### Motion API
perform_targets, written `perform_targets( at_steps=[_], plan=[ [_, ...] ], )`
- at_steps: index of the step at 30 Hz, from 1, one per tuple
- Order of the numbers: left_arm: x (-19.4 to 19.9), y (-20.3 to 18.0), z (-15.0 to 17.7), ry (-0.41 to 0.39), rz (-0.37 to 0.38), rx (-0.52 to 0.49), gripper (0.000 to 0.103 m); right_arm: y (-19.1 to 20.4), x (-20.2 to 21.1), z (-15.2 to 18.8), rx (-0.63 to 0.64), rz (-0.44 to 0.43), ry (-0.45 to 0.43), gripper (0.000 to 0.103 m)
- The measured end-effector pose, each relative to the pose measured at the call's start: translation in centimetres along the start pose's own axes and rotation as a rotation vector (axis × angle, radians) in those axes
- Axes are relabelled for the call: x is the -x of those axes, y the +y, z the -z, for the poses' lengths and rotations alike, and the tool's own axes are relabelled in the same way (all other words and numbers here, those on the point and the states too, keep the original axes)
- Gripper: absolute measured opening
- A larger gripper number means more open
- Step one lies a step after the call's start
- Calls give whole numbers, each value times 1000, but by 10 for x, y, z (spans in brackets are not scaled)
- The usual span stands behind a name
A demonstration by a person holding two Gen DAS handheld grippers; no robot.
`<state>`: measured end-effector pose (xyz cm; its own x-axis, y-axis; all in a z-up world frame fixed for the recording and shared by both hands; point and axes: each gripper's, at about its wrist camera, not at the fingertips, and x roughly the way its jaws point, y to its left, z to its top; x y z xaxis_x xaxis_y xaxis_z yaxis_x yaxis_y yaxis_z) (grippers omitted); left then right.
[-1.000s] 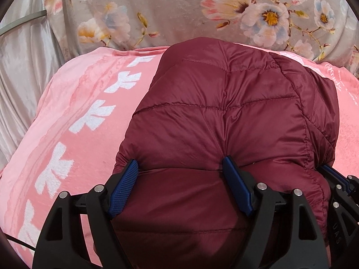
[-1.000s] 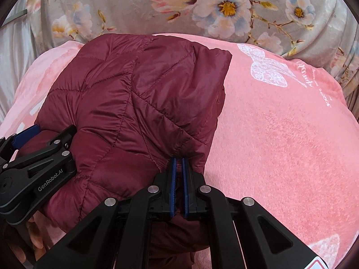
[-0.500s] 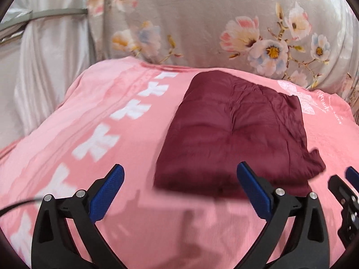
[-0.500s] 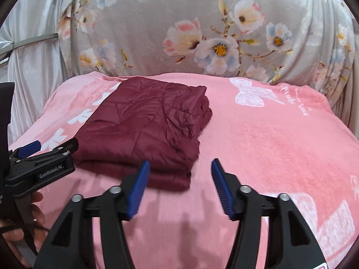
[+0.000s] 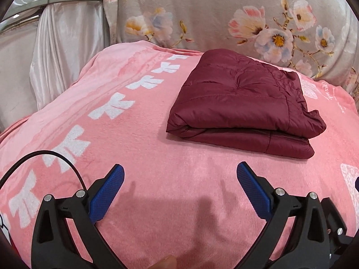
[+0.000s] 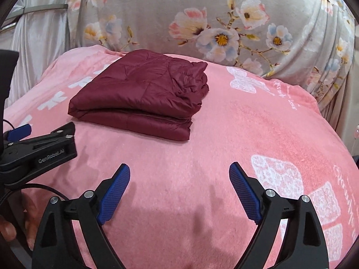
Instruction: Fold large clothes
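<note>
A maroon quilted jacket (image 5: 242,103) is seen folded into a thick, compact rectangle of several layers. It is laid on a pink blanket (image 5: 157,134) which covers the bed, toward the far edge of the blanket and closer to its far left corner than to its far right corner. In the right wrist view the jacket (image 6: 139,98) is shown with its smooth folded edge toward the camera, while the gathered, wrinkled ends of the layers are turned to the right.

The left gripper (image 5: 179,188) is held above the near part of the blanket, apart from the jacket. Its jaws are spread wide and nothing is found between the blue pads (image 5: 107,192); only pink fabric is seen in the gap. The right gripper (image 6: 179,188) is held in the same way, near the jacket but not touching it. Its jaws have just been opening, and nothing is held between them. In the right wrist view the left gripper (image 6: 20,143) is seen from the side at the left edge of the blanket, with a black cable (image 6: 38,187) hanging below it.

White bow-like shapes (image 5: 112,107) are printed in a row along the left side of the blanket, and white butterfly figures (image 6: 246,83) with some script are printed on its right side. Behind the far edge of the blanket a grey floral cloth (image 6: 224,22) is hung, and a pale satin curtain (image 5: 67,33) is gathered at the left.
</note>
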<state>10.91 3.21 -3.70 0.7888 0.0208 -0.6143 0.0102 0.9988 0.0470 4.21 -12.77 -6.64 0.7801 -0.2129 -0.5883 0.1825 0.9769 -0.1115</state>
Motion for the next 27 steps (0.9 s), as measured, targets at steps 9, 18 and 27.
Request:
perform_targets(
  at_steps=[9,18,27],
  plan=[
    [1,-9,1,-6,-17,-46,98,-6,-6,2,-42,-7,34,87],
    [2,-9,1,-11,-19,-46,98,-6,-10,1,-64,-11,56,87],
    [2,-9,1,-15,-20,-50,98,-11,-13,1,-76,-16,65,87]
  ],
)
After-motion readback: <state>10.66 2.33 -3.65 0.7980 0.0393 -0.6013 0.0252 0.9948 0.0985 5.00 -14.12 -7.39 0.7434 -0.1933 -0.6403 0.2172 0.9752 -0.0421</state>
